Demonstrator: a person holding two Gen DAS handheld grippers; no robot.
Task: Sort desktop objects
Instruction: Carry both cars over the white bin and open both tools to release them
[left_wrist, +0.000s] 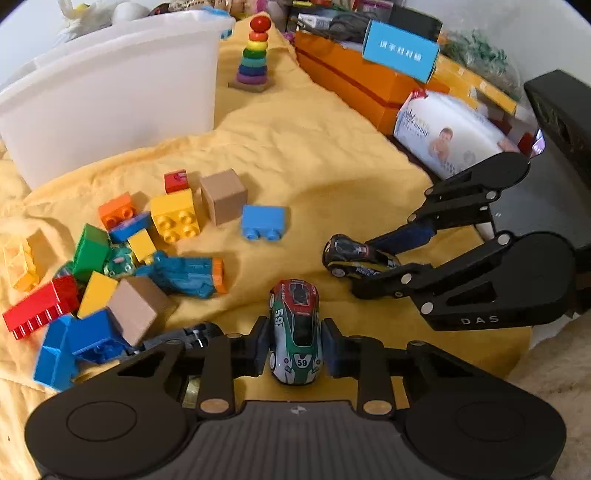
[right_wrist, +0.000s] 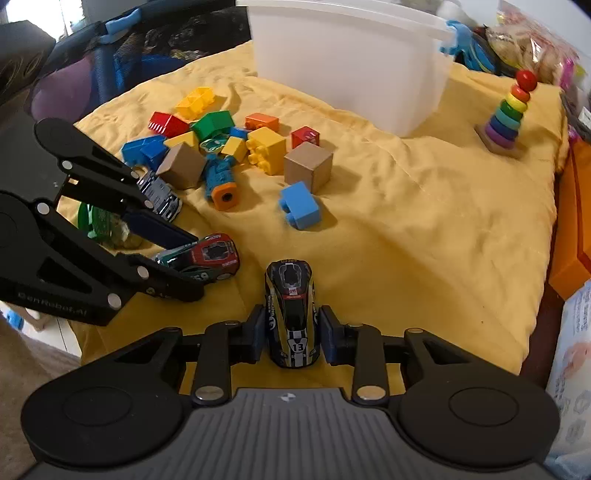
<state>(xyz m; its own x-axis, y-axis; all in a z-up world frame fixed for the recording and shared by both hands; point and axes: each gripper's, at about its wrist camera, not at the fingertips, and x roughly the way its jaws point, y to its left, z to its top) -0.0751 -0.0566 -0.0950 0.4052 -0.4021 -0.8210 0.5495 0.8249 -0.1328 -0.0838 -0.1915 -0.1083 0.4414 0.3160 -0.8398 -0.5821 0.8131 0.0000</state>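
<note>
Left wrist view has the left hand-held gripper (left_wrist: 295, 347) clamped on the sides of a green-and-white toy car (left_wrist: 295, 332) numbered 59, low over the yellow cloth (left_wrist: 314, 155), with the pile of building blocks (left_wrist: 140, 243) just off to its left. Right wrist view shows the right hand-held gripper (right_wrist: 291, 334) squeezed onto a black-and-gold toy car (right_wrist: 291, 314) numbered 13, near the front edge of the cloth, well short of the white bin (right_wrist: 351, 62) at the back.
</note>
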